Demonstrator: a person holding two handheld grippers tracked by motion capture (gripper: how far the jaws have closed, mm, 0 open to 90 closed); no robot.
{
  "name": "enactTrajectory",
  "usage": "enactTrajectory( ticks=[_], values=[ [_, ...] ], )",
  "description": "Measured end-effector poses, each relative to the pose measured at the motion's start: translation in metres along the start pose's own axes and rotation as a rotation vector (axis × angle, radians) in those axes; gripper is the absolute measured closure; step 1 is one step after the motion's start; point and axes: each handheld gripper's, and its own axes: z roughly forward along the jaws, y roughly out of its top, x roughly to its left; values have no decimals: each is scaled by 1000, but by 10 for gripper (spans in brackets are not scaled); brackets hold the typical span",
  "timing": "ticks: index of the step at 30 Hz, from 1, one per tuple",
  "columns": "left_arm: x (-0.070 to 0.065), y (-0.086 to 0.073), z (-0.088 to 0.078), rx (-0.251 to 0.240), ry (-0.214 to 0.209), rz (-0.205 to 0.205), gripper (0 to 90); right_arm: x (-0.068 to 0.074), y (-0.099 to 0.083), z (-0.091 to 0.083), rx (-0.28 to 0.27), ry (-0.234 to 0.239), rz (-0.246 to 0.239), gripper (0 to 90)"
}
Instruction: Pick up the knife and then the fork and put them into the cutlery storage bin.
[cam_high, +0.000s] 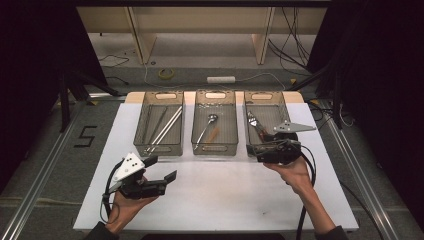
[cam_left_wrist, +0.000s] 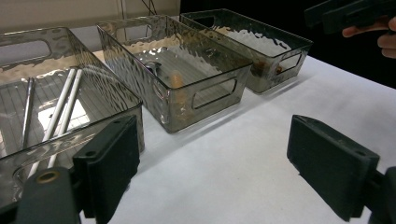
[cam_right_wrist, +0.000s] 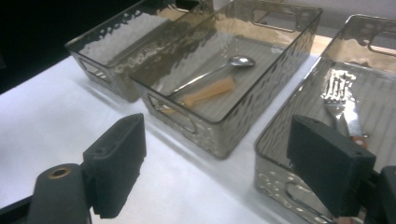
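Note:
Three smoky clear bins stand in a row on the white table (cam_high: 215, 200). Two white rods (cam_high: 167, 127) (cam_left_wrist: 63, 109) and a thin metal rod (cam_left_wrist: 27, 112) lie in the left bin (cam_high: 141, 120). The middle bin (cam_high: 215, 148) holds a metal spoon (cam_high: 207, 127) (cam_right_wrist: 219, 69) and a short orange stick (cam_high: 215, 134) (cam_right_wrist: 210, 91). A fork (cam_high: 255, 122) (cam_right_wrist: 343, 100) lies in the right bin (cam_high: 286, 107). My left gripper (cam_high: 161, 168) (cam_left_wrist: 219, 177) hovers open and empty before the left bin. My right gripper (cam_high: 260, 150) (cam_right_wrist: 224, 172) is open and empty at the right bin's front wall.
In the left gripper view, the right gripper's body (cam_left_wrist: 350, 14) and the fingers of the hand holding it appear at the top right. Beyond the table's far edge, the floor carries cables, a tape roll (cam_high: 166, 73) and wooden legs. Metal rails (cam_high: 45, 165) run along both sides.

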Motion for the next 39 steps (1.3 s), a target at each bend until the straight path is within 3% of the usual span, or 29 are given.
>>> enactTrajectory(
  ticks=[8, 23, 39],
  values=[
    [0, 0, 0, 1, -3, -4, 167, 8, -15, -6, -55, 22, -1, 209],
    [0, 0, -1, 1, -9, -6, 167, 23, -46, -17, -95, 56, -30, 211],
    [-1, 0, -1, 6, -11, -5, 167, 27, -72, -27, -81, 75, -19, 207]
  ],
)
